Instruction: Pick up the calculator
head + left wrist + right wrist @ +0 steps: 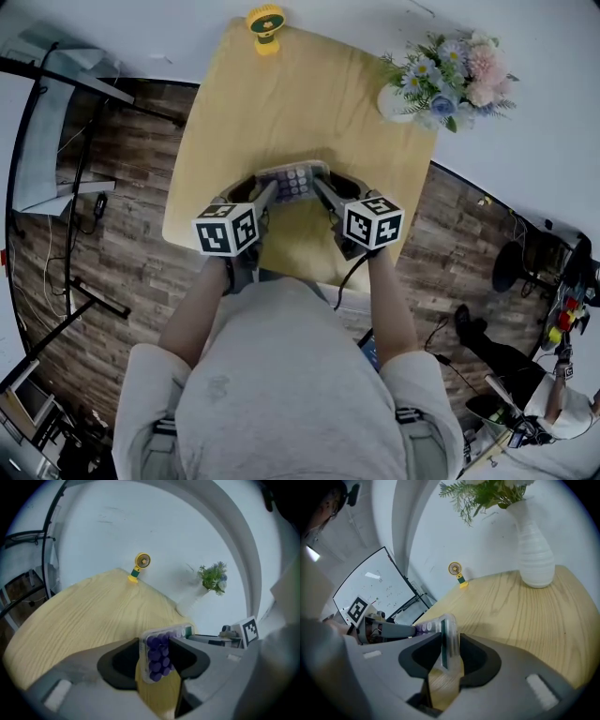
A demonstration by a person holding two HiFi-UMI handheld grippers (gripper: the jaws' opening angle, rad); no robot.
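Left claw [156, 654] is clamping the calculator [292, 180] across its purple-key end. Right claw [451, 645] is pinching the opposite end, edge-on, by the display. I am holding the calculator between the two claws, tilted, over the near part of the wooden table [281, 103]. Yellow fan [266, 26] is standing at the far edge, flower vase [398, 101] at the far right corner.

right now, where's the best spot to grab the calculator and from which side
By its two short ends, one tool from each side, as the left tool and right tool hold it now. The calculator is a thin flat slab, so an end slips between jaws.
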